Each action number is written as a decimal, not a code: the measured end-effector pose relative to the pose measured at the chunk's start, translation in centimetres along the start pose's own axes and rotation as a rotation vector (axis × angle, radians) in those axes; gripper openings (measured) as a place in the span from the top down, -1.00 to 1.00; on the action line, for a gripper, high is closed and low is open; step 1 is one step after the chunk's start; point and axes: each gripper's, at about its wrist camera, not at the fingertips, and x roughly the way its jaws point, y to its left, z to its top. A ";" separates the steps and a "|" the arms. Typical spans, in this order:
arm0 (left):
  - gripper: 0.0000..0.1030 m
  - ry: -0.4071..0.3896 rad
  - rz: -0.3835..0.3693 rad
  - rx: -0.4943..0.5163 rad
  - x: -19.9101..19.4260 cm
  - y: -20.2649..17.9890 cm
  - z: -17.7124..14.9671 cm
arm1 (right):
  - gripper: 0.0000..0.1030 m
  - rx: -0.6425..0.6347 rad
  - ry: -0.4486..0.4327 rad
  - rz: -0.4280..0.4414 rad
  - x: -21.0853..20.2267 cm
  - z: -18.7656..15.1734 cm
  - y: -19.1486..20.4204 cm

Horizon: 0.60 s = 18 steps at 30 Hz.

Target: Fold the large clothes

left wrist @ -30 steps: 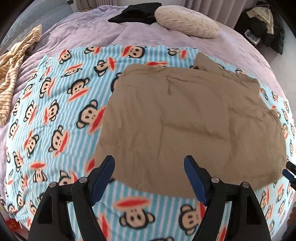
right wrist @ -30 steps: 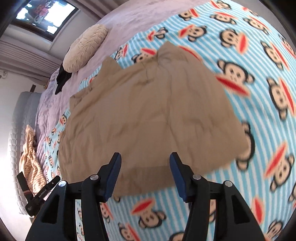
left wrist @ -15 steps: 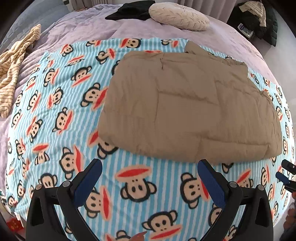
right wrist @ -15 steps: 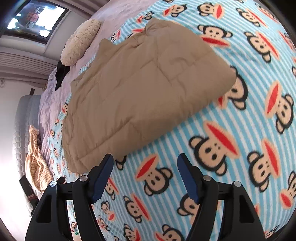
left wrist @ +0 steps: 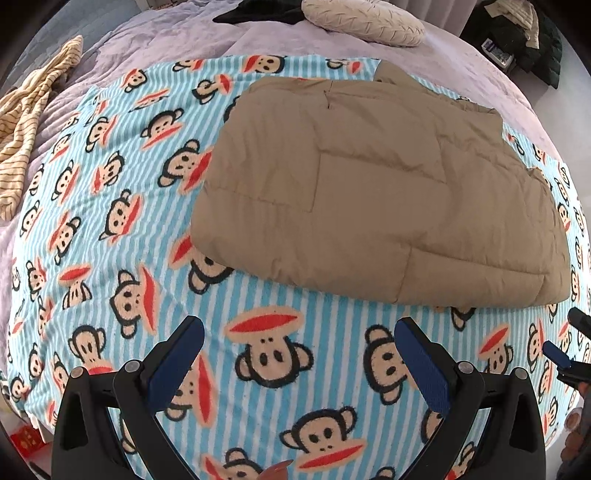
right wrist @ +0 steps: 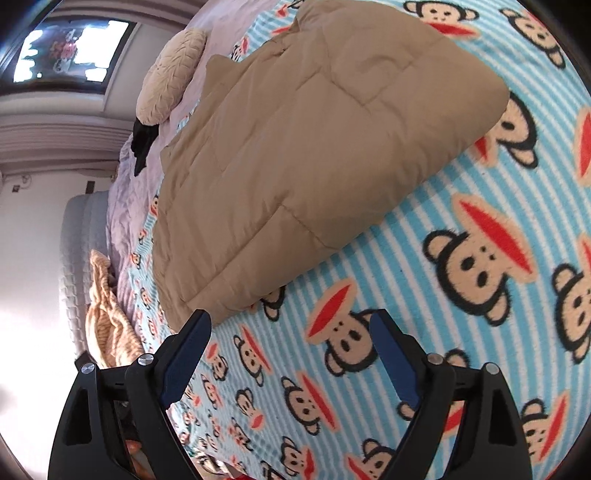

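Both grippers have drawn back off the tan padded garment since a second ago, when their jaws framed its near hem; now only monkey-print blanket shows between the fingers, and both pairs of jaws have just been opening with nothing in them.

Left wrist view: the left gripper [left wrist: 299, 350] hangs at 6 o'clock, jaws spread as wide as they go, holding nothing, over the blue-striped monkey blanket [left wrist: 110, 221]. The tan padded garment [left wrist: 376, 192], folded into a thick quilted slab, lies flat on the blanket from the centre toward 2 o'clock, its near edge well clear of the fingertips. At 4 o'clock the tip of the right gripper [left wrist: 565, 347] pokes in from the frame edge. A cream cushion [left wrist: 364, 20] and a black garment [left wrist: 258, 14] rest on the lilac bedspread [left wrist: 155, 40] at 12 o'clock; a striped yellow cloth [left wrist: 26, 122] lies at 10 o'clock; dark clothing [left wrist: 532, 40] is piled at 1 o'clock.

Right wrist view: the right gripper [right wrist: 290, 354] sits at 6 o'clock, jaws wide apart and empty, over the blanket [right wrist: 480, 295]. The folded garment [right wrist: 314, 155] fills the centre up to 12 o'clock, and its nearest corner lies just beyond the left fingertip [right wrist: 197, 325]; touching or not cannot be told. The cushion [right wrist: 170, 77] is at 11 o'clock, the striped cloth [right wrist: 107, 314] at 8 o'clock.
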 end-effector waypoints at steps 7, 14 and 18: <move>-1.00 0.030 -0.048 -0.065 1.5 0.6 0.3 | -0.74 0.091 -0.054 0.064 0.3 0.7 -1.1; -1.00 -0.001 -0.377 -0.264 2.5 4.0 0.9 | -0.74 0.199 -0.047 0.127 0.9 2.3 -3.8; -1.00 -0.025 -0.480 -0.363 3.7 6.5 1.3 | -0.74 0.263 -0.043 0.198 1.4 2.9 -5.4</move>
